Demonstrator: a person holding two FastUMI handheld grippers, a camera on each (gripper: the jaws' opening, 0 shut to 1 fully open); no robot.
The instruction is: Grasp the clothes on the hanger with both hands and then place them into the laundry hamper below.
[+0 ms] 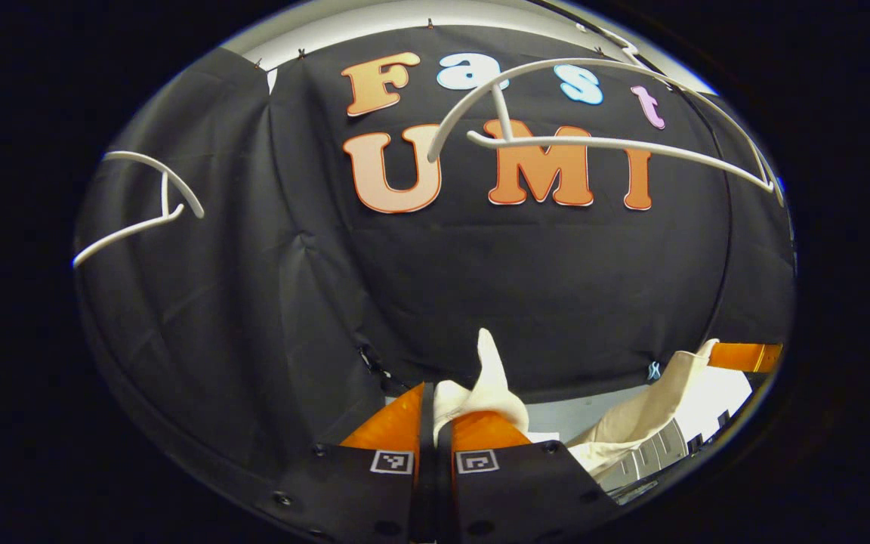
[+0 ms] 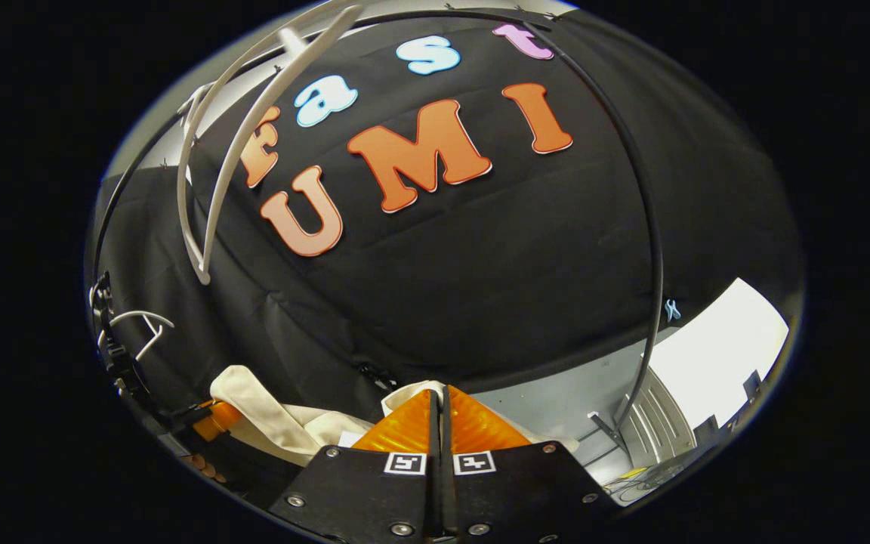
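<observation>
Already the cream garment [image 1: 631,423] is off the white hanger [image 1: 601,143], pinched in the closed left gripper [image 1: 435,423] and the closed right gripper [image 2: 439,423], not yet lowered into the hamper.

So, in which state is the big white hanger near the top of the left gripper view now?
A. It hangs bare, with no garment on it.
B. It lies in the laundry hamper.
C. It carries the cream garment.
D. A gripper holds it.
A: the white hanger hangs bare against the black wall, while the cream garment sits lower down, pinched in the left gripper.
</observation>
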